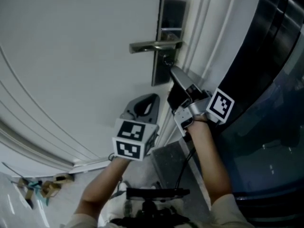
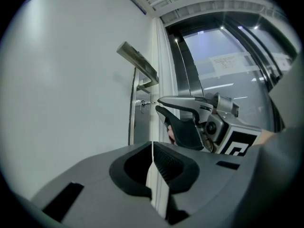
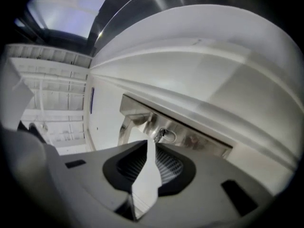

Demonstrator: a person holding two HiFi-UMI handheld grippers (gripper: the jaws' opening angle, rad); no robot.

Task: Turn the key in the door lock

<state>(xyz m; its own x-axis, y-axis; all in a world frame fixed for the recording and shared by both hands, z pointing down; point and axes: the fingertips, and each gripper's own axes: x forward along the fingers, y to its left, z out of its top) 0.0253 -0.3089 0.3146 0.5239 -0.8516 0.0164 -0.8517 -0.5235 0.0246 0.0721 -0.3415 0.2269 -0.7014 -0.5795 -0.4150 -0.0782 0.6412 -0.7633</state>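
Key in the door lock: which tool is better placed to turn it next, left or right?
Right. The right tool has its tips at the key below the door handle, jaws slightly apart. The left tool hangs back lower down, empty, jaws together.

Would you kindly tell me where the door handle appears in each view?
Head view: door handle upper centre, lever pointing left.
Left gripper view: door handle upper left of centre.
Right gripper view: door handle left of centre, above the jaws.
Shared landmark: lock plate carrying it.
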